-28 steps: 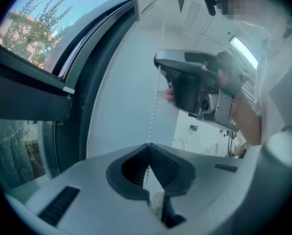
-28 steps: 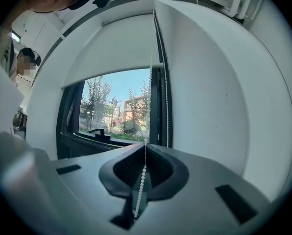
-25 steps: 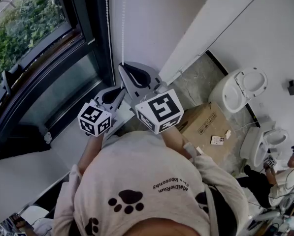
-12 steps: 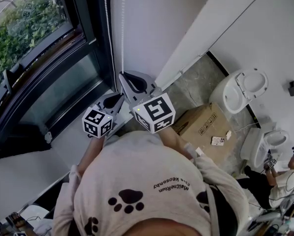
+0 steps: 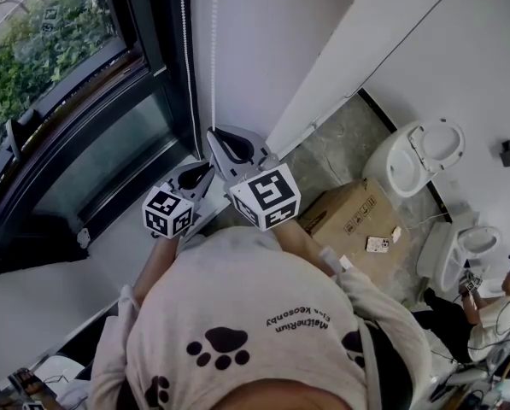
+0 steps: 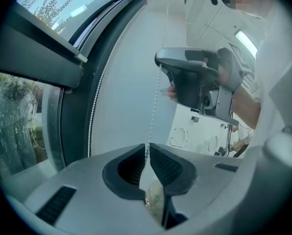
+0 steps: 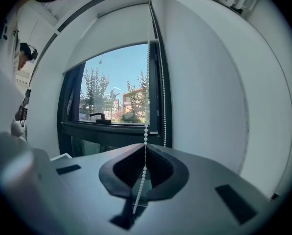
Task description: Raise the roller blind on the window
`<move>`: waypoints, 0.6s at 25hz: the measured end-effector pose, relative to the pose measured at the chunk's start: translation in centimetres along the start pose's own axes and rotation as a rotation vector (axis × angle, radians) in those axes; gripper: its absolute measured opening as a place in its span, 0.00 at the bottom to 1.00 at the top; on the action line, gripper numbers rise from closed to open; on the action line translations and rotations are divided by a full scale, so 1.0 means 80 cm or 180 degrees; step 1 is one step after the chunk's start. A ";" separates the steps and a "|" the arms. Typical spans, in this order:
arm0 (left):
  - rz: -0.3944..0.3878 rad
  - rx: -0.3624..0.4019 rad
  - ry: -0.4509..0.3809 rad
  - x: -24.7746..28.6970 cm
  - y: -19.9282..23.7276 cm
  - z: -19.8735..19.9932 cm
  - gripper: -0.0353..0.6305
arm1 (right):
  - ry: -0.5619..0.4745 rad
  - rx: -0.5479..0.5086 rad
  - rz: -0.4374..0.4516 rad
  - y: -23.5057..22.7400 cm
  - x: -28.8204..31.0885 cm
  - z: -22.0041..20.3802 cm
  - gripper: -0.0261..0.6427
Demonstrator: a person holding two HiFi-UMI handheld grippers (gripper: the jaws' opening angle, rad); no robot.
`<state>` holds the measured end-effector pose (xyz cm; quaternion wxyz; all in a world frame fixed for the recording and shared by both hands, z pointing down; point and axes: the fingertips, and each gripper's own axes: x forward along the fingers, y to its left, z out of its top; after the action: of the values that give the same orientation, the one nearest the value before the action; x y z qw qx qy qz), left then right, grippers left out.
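White bead chain (image 7: 146, 131) runs down between the jaws of both tools. The right tool (image 7: 144, 148) is clamped on it. The left tool (image 6: 147, 150) sits just beneath on the same strand, beside the window (image 7: 116, 99); its jaws have just been easing apart, the tips touching the chain.

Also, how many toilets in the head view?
2. One toilet, lid up, stands by the white wall past the cardboard box; the second toilet sits lower right, near the seated person. More may be hidden at the bottom right edge.
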<state>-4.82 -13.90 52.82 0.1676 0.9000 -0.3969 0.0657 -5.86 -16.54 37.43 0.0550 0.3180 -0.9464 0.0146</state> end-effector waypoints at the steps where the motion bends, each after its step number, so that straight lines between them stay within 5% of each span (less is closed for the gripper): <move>1: -0.0016 -0.0052 0.0000 -0.003 0.001 0.000 0.11 | 0.0000 0.0003 -0.0003 -0.001 0.000 0.000 0.05; 3: -0.0033 -0.0132 -0.0047 -0.011 0.002 0.008 0.24 | -0.0002 0.0009 -0.0005 -0.002 -0.001 0.000 0.05; 10: -0.0032 -0.0207 -0.0423 -0.046 0.000 0.081 0.24 | 0.0018 0.0022 0.0024 0.000 -0.002 -0.005 0.05; 15: -0.0031 0.0010 -0.0590 -0.067 -0.011 0.145 0.21 | 0.0012 0.0018 0.0026 0.001 -0.002 -0.005 0.05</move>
<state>-7.95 -13.72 40.43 0.1290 0.9044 -0.4062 -0.0180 -5.72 -16.39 37.81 0.0558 0.3142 -0.9475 0.0181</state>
